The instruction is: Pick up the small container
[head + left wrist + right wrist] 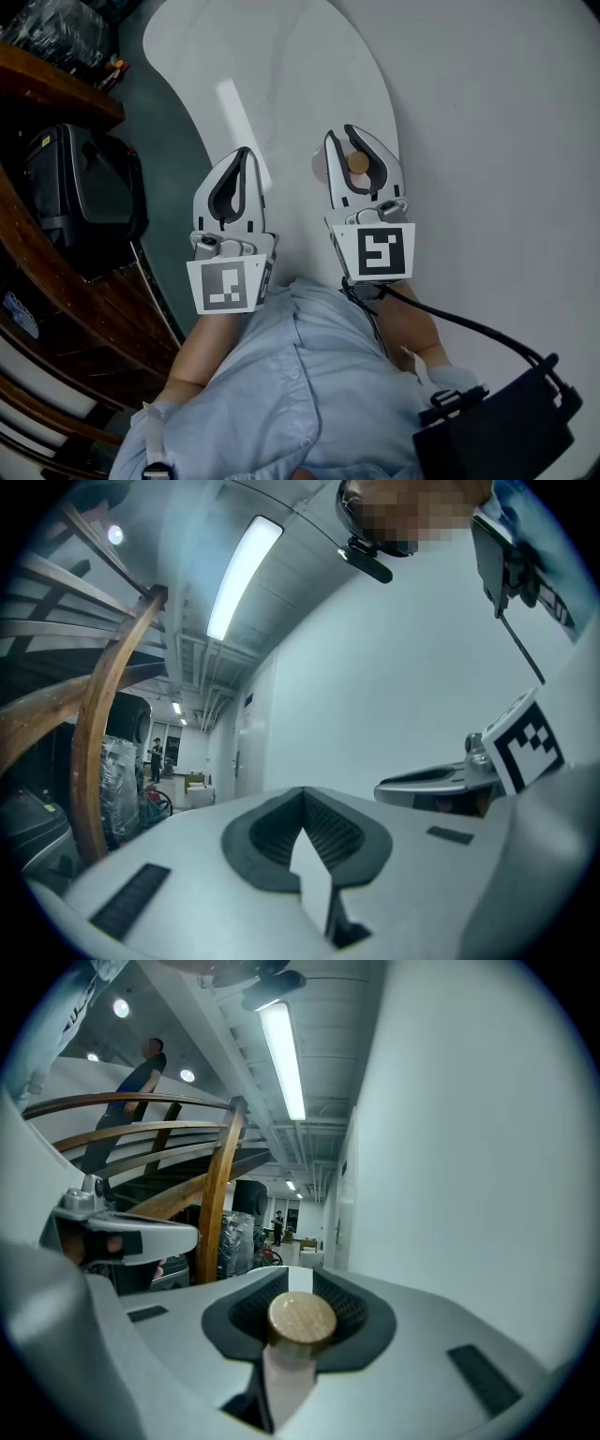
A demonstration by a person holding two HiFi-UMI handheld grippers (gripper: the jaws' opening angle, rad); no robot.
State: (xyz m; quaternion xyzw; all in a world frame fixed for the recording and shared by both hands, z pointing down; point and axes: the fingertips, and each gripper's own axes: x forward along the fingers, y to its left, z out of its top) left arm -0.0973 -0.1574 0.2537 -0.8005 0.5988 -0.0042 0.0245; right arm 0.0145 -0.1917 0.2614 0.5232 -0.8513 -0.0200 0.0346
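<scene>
right gripper point(345, 141) is clamped on the small container point(357, 162); jaws narrow but not fully together, the container's body fills the gap; it sits in the dark padded pocket behind the tips, not out at the tips; in the right gripper view the round tan lid point(302, 1318) faces the camera, centred in the pocket, with the ribbed pads point(349, 1309) touching it on both sides; the pale body runs down from the lid toward the camera, between the fingers point(422, 1335); container is carried by the jaws alone

left gripper point(245, 155) has its jaws together at the tips; its padded pocket point(323, 832) has nothing in it; it sits just beside the right gripper, the two roughly parallel and pointing the same way

in the head view both grippers show over the white table point(281, 66), near its curved left edge; how high the container is above it, cannot tell
</scene>
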